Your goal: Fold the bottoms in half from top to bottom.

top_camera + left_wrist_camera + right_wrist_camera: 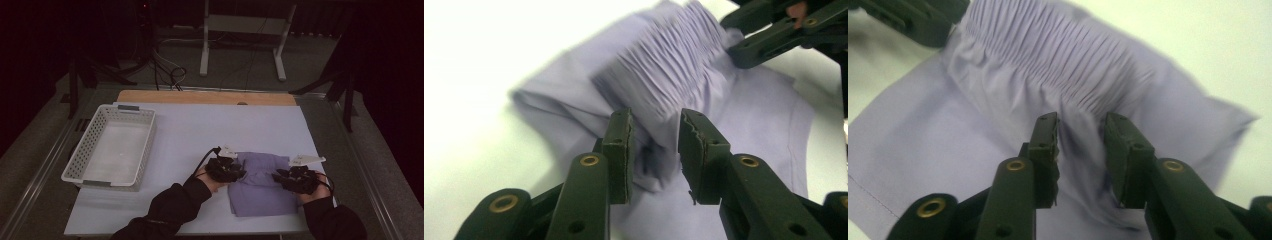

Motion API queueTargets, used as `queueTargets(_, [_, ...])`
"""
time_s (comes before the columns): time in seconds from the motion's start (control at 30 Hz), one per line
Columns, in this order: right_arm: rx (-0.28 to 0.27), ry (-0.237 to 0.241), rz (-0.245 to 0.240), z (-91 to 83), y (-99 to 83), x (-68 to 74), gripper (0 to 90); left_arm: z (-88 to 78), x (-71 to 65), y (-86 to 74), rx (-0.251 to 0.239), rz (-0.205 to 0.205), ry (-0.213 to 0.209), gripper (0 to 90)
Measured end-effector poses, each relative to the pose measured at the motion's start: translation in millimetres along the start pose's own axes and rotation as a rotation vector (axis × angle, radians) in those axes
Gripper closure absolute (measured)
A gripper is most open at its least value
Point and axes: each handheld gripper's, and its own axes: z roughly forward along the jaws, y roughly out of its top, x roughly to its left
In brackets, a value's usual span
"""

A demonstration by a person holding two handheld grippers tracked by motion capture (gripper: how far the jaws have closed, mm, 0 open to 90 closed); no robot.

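A lilac garment (pixel 261 192) with a gathered elastic waistband (pixel 664 65) lies folded on the white table cover (pixel 200 130), near its front right. My left gripper (pixel 239 171) sits at the garment's left edge. In the left gripper view its jaws (pixel 655 135) stand parted, with a loose fold of the cloth between them just below the waistband. My right gripper (pixel 281 178) is over the garment's right part. Its jaws (pixel 1081 135) are likewise parted around a bunched fold (pixel 1083 150). Each gripper view shows the other gripper at a top corner.
A white perforated basket (pixel 145 145) stands on the left side of the table, with nothing in it. A wooden strip (pixel 205 97) runs along the far edge. Beyond it are cables and a metal stand on the floor.
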Motion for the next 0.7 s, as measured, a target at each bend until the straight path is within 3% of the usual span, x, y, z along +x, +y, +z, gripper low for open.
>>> queueTargets(0.1, [-0.018, -0.032, -0.012, -5.9, 6.6, -4.4, 70.8, -4.3, 7.1, 5.6, -0.024, -0.009, 0.027, 70.0])
queueTargets(0.23, [-0.008, -0.112, -0.006, 0.3, 15.2, -12.5, 89.7, 1.4, 15.4, 12.2, -0.024, -0.011, 0.057, 78.9])
queueTargets(0.37, [0.004, -0.146, 0.03, 16.8, 22.0, -26.7, 89.9, 15.3, 21.9, 14.0, 0.004, -0.023, 0.066, 88.3])
queueTargets(0.53, [0.007, -0.122, 0.1, 36.0, 23.1, -42.7, 89.8, 30.7, 24.7, 12.9, 0.038, -0.018, 0.063, 89.4])
queueTargets(0.7, [0.048, -0.088, 0.127, 53.6, 17.3, -48.1, 89.8, 46.0, 29.8, 8.7, 0.085, -0.019, 0.06, 89.4])
